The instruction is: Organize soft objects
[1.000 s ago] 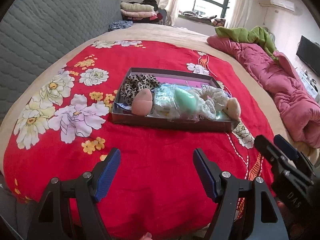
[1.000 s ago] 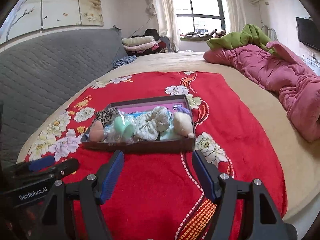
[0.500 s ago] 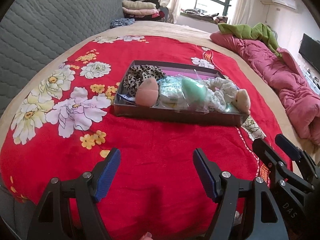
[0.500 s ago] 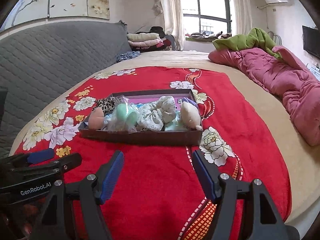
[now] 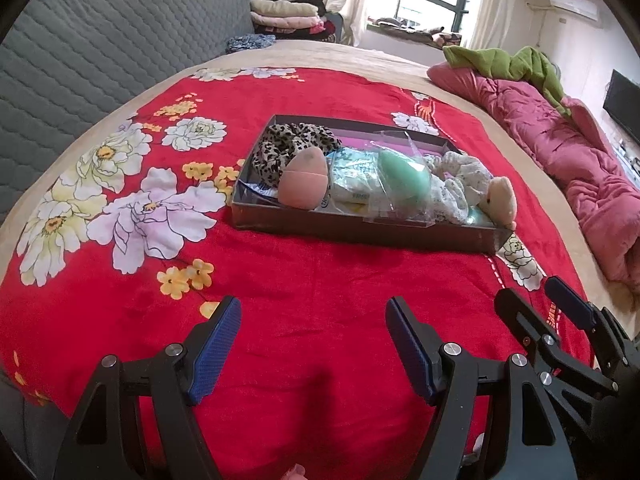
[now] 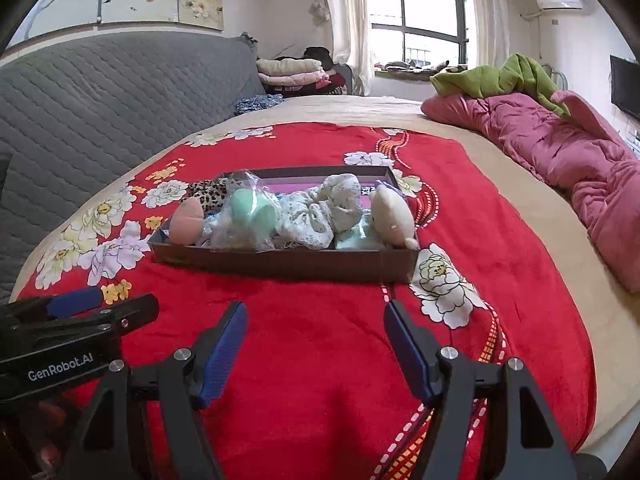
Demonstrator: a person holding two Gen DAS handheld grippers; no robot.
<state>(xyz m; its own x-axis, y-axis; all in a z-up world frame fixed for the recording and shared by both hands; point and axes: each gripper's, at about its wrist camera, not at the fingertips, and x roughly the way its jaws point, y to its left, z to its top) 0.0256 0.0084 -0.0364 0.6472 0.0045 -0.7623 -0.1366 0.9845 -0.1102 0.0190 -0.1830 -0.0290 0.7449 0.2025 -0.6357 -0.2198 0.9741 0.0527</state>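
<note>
Plush red blanket (image 5: 320, 280), matt cardboard tray (image 5: 360, 232), crinkly clear plastic bag (image 5: 400, 184), quilted grey headboard (image 6: 100, 100)

daylit room, fairly bright; light enters by the far window (image 6: 416, 28), which is blown out white. soft shadows on the red blanket (image 5: 320, 280) below both cameras. strong fisheye bending, black vignette at corners. distant edges slightly soft, perhaps from compression. no motion blur.
</note>
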